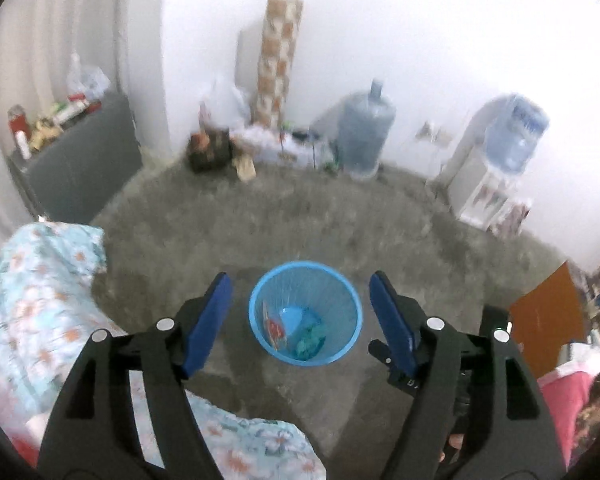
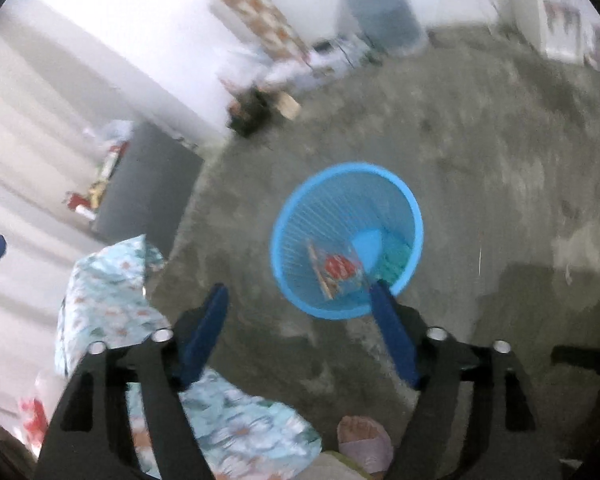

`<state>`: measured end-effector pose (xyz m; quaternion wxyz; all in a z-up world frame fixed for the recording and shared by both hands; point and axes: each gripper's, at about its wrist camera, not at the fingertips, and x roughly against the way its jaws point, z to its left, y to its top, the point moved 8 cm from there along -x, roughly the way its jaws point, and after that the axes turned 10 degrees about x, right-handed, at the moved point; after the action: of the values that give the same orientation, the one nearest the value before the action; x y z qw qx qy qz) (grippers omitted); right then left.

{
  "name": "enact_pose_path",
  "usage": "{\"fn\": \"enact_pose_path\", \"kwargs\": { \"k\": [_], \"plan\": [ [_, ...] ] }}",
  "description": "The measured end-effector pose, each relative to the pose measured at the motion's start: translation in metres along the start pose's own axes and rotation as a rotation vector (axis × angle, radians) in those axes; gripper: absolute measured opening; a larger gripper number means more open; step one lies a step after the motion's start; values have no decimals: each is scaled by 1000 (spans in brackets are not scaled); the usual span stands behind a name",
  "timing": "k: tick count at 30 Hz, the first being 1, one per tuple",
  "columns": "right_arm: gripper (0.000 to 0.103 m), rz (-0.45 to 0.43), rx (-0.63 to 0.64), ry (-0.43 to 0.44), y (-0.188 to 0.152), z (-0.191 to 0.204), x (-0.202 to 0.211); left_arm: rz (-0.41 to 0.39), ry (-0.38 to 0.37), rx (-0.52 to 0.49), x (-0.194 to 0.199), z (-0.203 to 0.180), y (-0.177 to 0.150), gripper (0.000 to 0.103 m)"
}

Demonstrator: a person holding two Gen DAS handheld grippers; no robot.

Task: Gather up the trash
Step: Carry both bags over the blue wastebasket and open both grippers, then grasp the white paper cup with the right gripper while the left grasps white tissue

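A blue plastic mesh bin point(image 1: 350, 312) stands on the grey floor, below and between the open fingers of my left gripper point(image 1: 302, 284). Inside it lie a red and clear wrapper point(image 1: 275, 330) and a teal crumpled piece point(image 1: 310, 340). In the right wrist view the bin point(image 2: 410, 208) sits just ahead of my right gripper point(image 2: 298, 294), which is open and empty; its right fingertip overlaps the bin's near rim. The wrapper point(image 2: 336, 268) and the teal piece point(image 2: 396, 262) show there too. Both views are blurred.
A floral blue bedsheet point(image 1: 40, 288) point(image 2: 108, 304) covers the bed at the left. A grey cabinet point(image 1: 84, 168) with bottles, a clutter pile, two water jugs point(image 1: 364, 128) and a dispenser point(image 1: 500, 160) line the far wall. A foot point(image 2: 364, 440) is below.
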<state>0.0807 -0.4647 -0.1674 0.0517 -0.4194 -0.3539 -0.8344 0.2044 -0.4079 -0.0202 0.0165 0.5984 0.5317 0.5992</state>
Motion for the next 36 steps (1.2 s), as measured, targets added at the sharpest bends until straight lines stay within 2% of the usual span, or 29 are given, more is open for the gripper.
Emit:
{"fn": "enact_pose_path", "kwargs": {
  "k": [3, 9, 14, 18, 23, 26, 28, 36],
  "plan": [
    [77, -38, 93, 68, 3, 40, 30, -47, -14, 28, 62, 9, -9, 72],
    [77, -27, 278, 261, -13, 121, 71, -177, 88, 60, 174, 54, -50, 77],
    [77, 55, 339, 443, -40, 173, 76, -299, 233, 146, 254, 121, -100, 77],
    [77, 145, 407, 547, -65, 215, 71, -352, 291, 202, 295, 159, -136, 77],
    [77, 249, 430, 591, -95, 247, 56, -370, 308, 223, 309, 179, -170, 77],
    [77, 297, 428, 620, -102, 265, 46, -339, 300, 200, 297, 179, -187, 77],
    [77, 321, 436, 624, -102, 276, 36, -313, 324, 156, 286, 173, -202, 77],
    [77, 398, 444, 626, -98, 305, 4, -186, 551, -2, 236, 175, -248, 57]
  ]
}}
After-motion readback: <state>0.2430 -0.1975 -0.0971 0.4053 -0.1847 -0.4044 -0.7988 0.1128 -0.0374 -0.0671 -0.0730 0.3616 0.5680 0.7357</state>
